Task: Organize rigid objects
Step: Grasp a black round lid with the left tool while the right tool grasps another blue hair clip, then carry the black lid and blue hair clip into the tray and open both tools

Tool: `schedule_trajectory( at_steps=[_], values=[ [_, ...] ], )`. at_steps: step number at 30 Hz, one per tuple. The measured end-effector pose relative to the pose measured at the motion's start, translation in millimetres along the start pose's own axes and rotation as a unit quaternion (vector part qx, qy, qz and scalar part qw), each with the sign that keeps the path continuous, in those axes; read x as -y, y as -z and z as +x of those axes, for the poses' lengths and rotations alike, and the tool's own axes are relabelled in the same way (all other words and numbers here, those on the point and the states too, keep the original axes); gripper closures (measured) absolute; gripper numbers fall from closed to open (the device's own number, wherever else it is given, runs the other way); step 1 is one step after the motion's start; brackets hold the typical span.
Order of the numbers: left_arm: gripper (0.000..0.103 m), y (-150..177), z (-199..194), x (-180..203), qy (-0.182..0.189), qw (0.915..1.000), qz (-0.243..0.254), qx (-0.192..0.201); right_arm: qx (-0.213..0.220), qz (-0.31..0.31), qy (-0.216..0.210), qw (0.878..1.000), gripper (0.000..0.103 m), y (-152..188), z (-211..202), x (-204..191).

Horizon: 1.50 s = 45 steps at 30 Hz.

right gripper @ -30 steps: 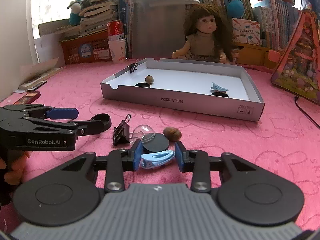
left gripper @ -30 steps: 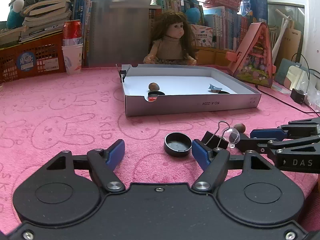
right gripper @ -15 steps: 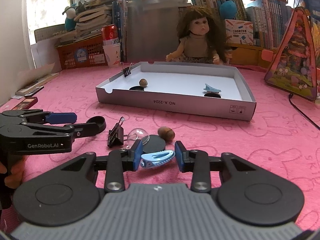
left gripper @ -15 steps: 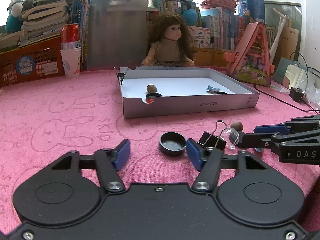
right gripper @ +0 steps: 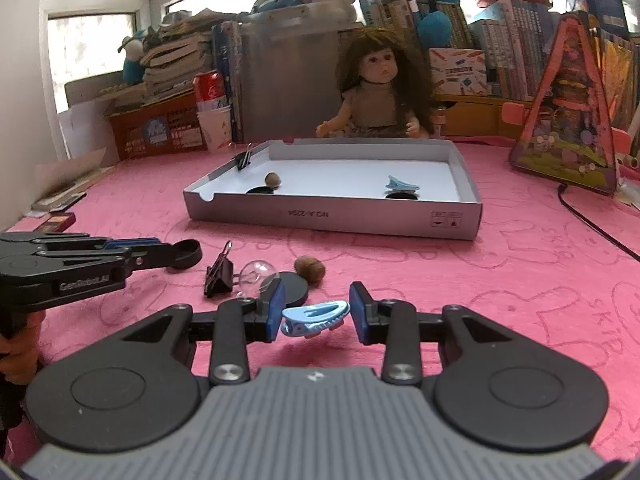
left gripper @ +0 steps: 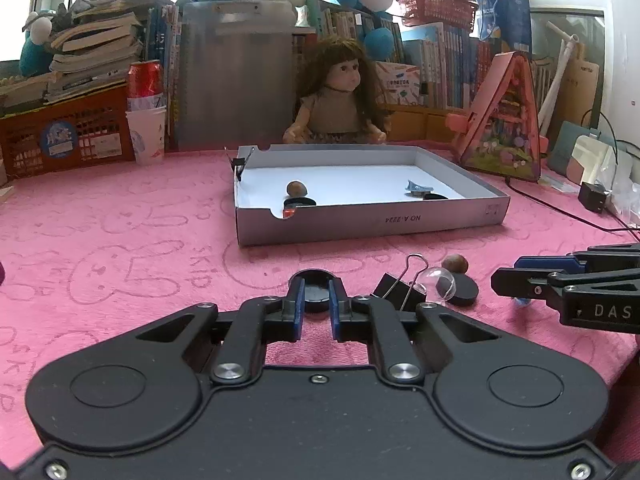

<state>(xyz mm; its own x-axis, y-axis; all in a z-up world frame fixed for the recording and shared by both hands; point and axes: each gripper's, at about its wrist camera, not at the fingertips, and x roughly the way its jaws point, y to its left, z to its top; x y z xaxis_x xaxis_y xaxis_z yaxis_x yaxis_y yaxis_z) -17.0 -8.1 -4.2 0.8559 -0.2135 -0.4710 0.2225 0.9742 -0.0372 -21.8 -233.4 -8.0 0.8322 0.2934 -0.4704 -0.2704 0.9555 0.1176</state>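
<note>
My left gripper point(left gripper: 316, 300) is closing its jaws on a round black cap point(left gripper: 316, 290) on the pink cloth, blue pads against its sides. From the right wrist view the left gripper point(right gripper: 176, 254) shows the cap point(right gripper: 187, 253) at its tip. My right gripper point(right gripper: 316, 312) is shut on a light blue hair clip point(right gripper: 316, 316), held just above the cloth. A grey cardboard tray point(left gripper: 372, 220) lies beyond, holding a nut point(left gripper: 297, 188), a blue clip point(left gripper: 418, 188) and black discs. A binder clip point(left gripper: 240, 166) grips its left wall.
Between the grippers lie a black binder clip point(right gripper: 218, 276), a clear dome point(right gripper: 258, 272), a black disc point(right gripper: 294, 286) and a nut point(right gripper: 310, 268). A doll point(right gripper: 380, 96), crates, books and a toy house point(right gripper: 568, 120) line the back. A cable point(left gripper: 560, 210) runs at right.
The left jaws went from wide open to shut around the black cap, which now sits centred between them. The right gripper kept hold of the blue clip and shifted slightly.
</note>
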Motion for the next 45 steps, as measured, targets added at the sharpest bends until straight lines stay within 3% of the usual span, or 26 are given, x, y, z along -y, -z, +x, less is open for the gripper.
schedule_trajectory(
  at_steps=[11, 20, 25, 28, 36, 45],
  values=[
    [0.086, -1, -8, 9, -0.018, 0.9998, 0.004, 0.0, 0.014, -0.011, -0.005, 1.0, 0.063, 1, -6, 1],
    [0.064, -5, 9, 10, -0.036, 0.9993, 0.0, -0.008, 0.021, -0.013, -0.001, 1.0, 0.063, -1, -8, 6],
    [0.065, -6, 21, 11, -0.042, 0.9989, -0.002, -0.019, 0.023, -0.001, 0.002, 1.0, 0.063, -3, -7, 13],
    [0.073, -6, 31, 10, -0.042, 0.9984, -0.007, -0.035, 0.025, 0.007, 0.004, 1.0, 0.063, -7, -6, 17],
    [0.074, -13, 28, 11, -0.044, 0.9983, -0.016, -0.035, 0.026, 0.026, 0.011, 0.999, 0.063, -16, -1, 26],
    [0.074, -68, 32, -11, 0.004, 0.9967, -0.057, -0.057, -0.018, 0.075, 0.007, 0.997, 0.063, -56, 19, 48]
  ],
)
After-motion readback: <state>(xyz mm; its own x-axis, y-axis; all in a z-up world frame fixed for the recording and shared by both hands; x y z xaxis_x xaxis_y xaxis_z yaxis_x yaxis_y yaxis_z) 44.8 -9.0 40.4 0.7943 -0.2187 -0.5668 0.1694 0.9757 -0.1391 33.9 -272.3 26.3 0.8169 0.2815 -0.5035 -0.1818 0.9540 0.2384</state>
